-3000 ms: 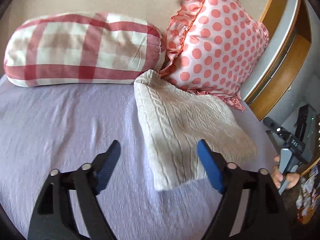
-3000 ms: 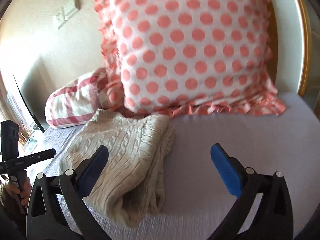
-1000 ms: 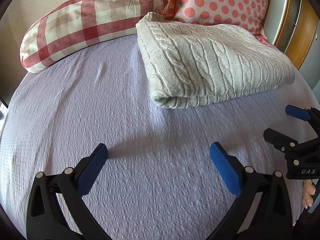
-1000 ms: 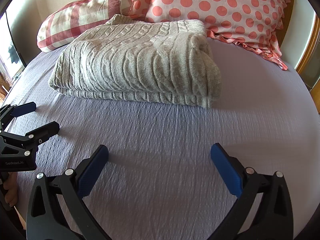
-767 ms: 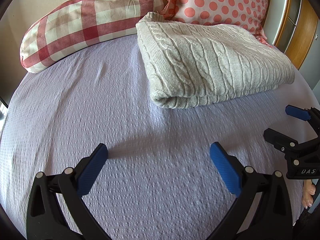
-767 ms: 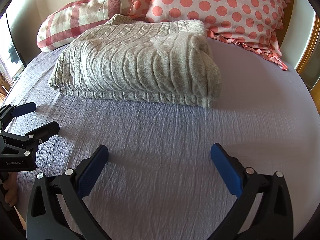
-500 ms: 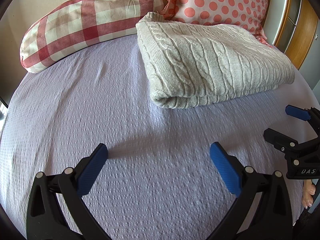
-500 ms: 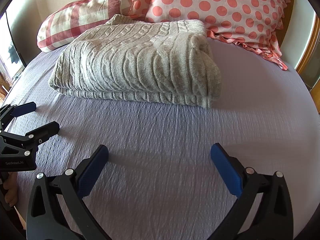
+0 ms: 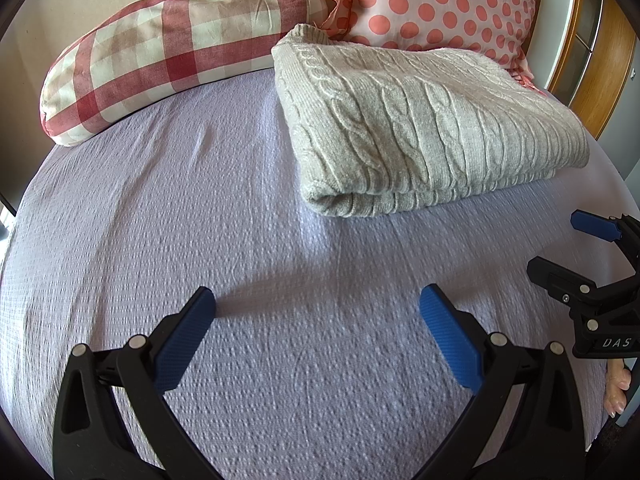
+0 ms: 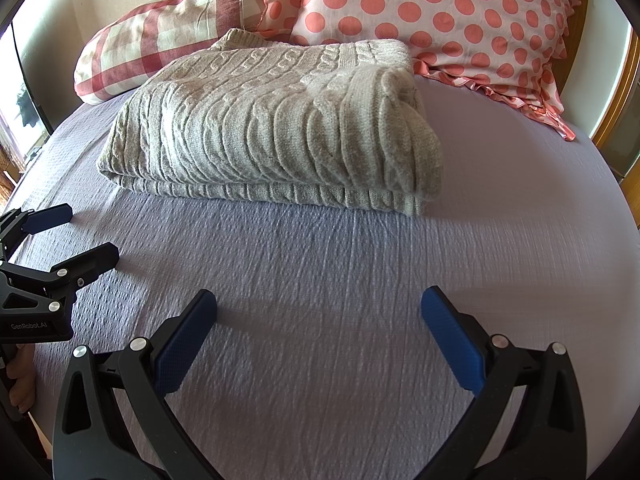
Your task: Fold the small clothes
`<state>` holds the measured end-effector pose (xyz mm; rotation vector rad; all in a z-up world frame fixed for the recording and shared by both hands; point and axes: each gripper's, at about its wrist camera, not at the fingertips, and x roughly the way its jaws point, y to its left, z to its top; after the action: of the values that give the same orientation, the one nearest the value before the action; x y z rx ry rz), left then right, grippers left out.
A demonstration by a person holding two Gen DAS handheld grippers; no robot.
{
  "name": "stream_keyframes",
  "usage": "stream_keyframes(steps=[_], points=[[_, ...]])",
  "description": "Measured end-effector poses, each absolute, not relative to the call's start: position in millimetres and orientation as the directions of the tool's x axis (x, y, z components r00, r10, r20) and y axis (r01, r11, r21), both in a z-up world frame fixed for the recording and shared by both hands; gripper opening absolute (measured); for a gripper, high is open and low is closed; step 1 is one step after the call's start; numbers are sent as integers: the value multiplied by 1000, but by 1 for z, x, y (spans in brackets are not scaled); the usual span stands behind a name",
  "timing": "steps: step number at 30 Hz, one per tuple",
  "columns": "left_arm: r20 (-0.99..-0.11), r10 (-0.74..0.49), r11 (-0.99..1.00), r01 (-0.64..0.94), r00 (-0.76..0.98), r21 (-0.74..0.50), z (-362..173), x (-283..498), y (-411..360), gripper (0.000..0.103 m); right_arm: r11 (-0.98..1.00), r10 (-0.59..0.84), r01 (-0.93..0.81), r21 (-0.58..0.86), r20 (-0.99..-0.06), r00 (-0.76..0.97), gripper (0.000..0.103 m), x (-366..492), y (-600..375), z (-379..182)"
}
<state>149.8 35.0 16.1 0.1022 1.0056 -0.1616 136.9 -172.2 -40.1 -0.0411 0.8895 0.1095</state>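
In the left wrist view, the left gripper (image 9: 318,304) is spread wide, its two blue pads far apart with only bedsheet between them. It holds nothing and touches no clothing. It hangs low over the lilac bed sheet (image 9: 168,216), on which its shadow falls just ahead of the fingers. The folded cream cable-knit sweater (image 9: 420,120) lies ahead of this gripper and a little to its right, well apart from the fingertips, flat on the sheet with a rounded fold edge turned toward the gripper. Beyond the sweater, to the left, sits a red and white checked pillow (image 9: 172,48); straight behind the sweater is a white pillow with coral dots (image 9: 440,4), which the far edge of the sweater reaches. At the right edge of this view the right gripper (image 9: 560,248) shows from the side, its fingers parted and empty above the sheet, with a little of the person's hand (image 9: 616,388) below it.

In the right wrist view, the right gripper (image 10: 320,306) is likewise wide open, gripping nothing, over bare bed sheet (image 10: 400,272). The sweater (image 10: 280,124) lies ahead and slightly left of it, well clear of the pads, its stacked layers visible along the near edge. The dotted pillow (image 10: 440,12) stands behind and to the right of the sweater, the checked pillow (image 10: 160,40) behind and to the left. At the left edge the left gripper (image 10: 76,236) appears side-on, fingers parted and empty, near the sweater's left corner but not touching it.
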Motion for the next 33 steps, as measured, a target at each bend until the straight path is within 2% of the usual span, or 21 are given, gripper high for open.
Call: stream_keyframes(steps=[33], points=[[-867,-88,982,190,491,8,17,157,31,101,994,78,-112,10,-777,625,102,137,-172,-40]])
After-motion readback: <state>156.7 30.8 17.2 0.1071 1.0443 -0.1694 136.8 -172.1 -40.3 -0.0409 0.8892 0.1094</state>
